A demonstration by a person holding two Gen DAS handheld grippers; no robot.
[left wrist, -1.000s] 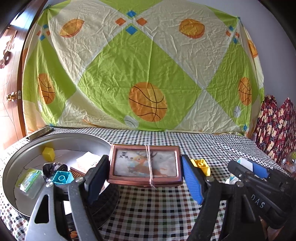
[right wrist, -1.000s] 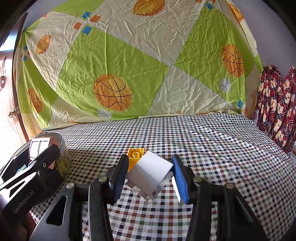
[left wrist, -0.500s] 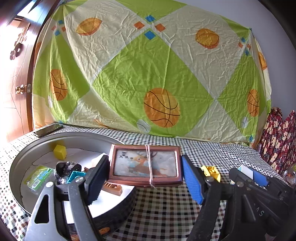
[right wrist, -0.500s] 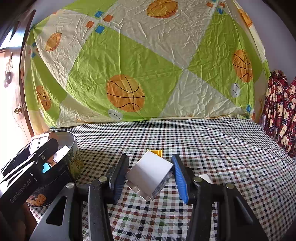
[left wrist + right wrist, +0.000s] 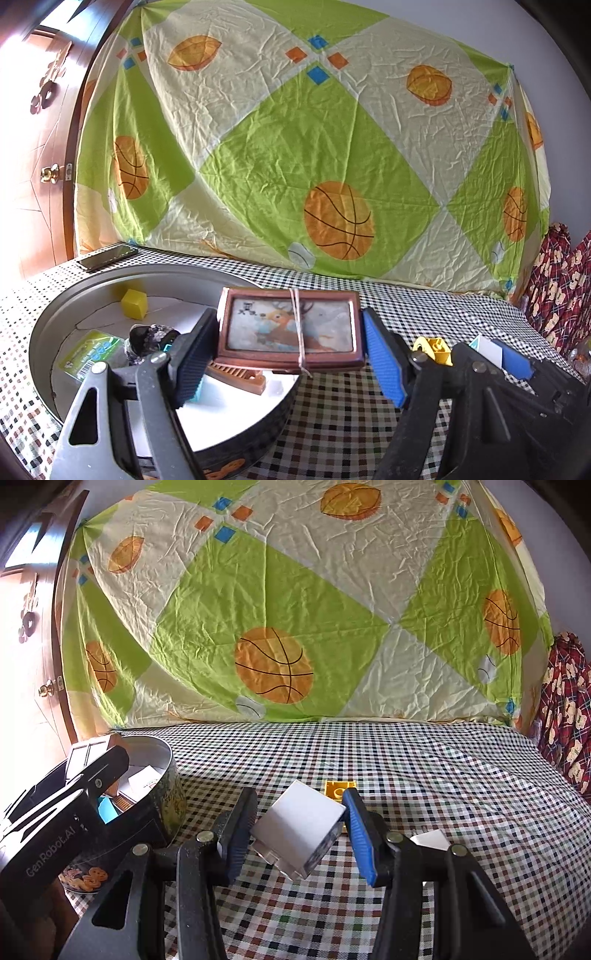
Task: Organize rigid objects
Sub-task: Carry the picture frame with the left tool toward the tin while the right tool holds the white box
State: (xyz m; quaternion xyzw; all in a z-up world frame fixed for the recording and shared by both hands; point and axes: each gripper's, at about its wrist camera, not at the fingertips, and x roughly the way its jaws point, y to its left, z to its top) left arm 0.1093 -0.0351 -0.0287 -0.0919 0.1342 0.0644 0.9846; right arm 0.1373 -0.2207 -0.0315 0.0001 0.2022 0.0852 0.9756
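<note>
Rigid objects lay gathered in a round grey metal tin (image 5: 48,325) at the left of the checked tabletop (image 5: 332,417): a small yellow cube (image 5: 135,303) near the far wall, a green-and-white labelled packet (image 5: 90,352), a dark crumpled lump (image 5: 147,338) and a brown ridged plastic piece (image 5: 240,376) on the tin's white floor. Over the tin's near right edge the left claw (image 5: 288,349) gripped a brown rectangular framed picture of a deer (image 5: 290,328), bound with a thin string around its middle; both pads pressed on the frame's short ends, and the frame was held level, face toward the camera. Right of it, on the cloth, sat a yellow toy brick (image 5: 432,347). Further right, the right claw (image 5: 299,830) was closed on a white cube-shaped box (image 5: 299,825), tilted on one corner, with a clear glossy underside; the pads pressed on its opposite sides and it hung clear of the tabletop. Behind that box the yellow brick (image 5: 338,789) lay flat on the checks, and a white scrap (image 5: 430,840) showed just beside the right finger. A green and cream basketball-print sheet (image 5: 295,609) hung behind.
</note>
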